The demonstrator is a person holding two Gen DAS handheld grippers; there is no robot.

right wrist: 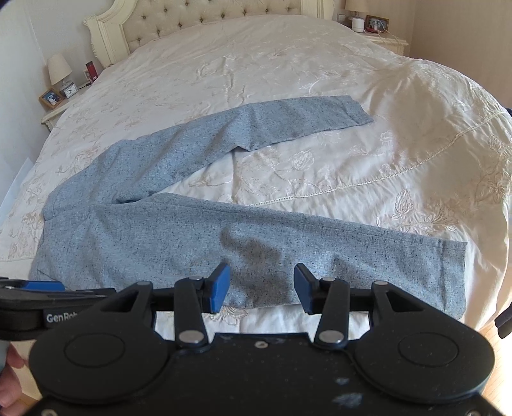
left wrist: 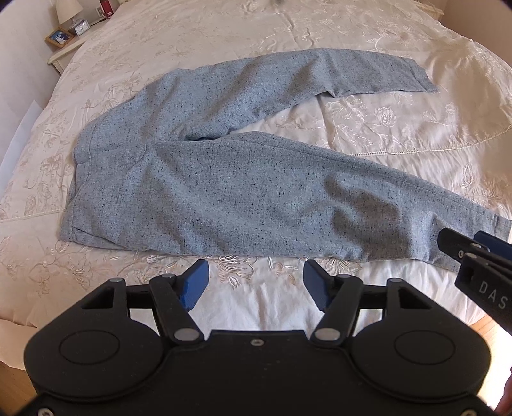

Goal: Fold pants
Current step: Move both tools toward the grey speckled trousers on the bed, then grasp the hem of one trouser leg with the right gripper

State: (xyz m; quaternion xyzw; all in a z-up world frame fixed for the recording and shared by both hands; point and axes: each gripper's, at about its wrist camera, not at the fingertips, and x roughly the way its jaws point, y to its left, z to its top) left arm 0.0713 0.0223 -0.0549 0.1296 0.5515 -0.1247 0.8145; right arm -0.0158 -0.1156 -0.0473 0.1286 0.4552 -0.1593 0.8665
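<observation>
Grey speckled pants lie flat on the bed, waistband to the left, legs spread apart in a V toward the right. They also show in the right wrist view. My left gripper is open and empty, just short of the near leg's front edge. My right gripper is open and empty, its blue fingers over the near leg's front edge toward the cuff. It enters the left wrist view at the right edge, by the near cuff. The left gripper shows in the right wrist view at the left edge.
The bed has a cream embroidered cover and a tufted headboard. A nightstand with a lamp, clock and photo frame stands at the left, another nightstand at the far right. Wooden floor shows past the bed's near edge.
</observation>
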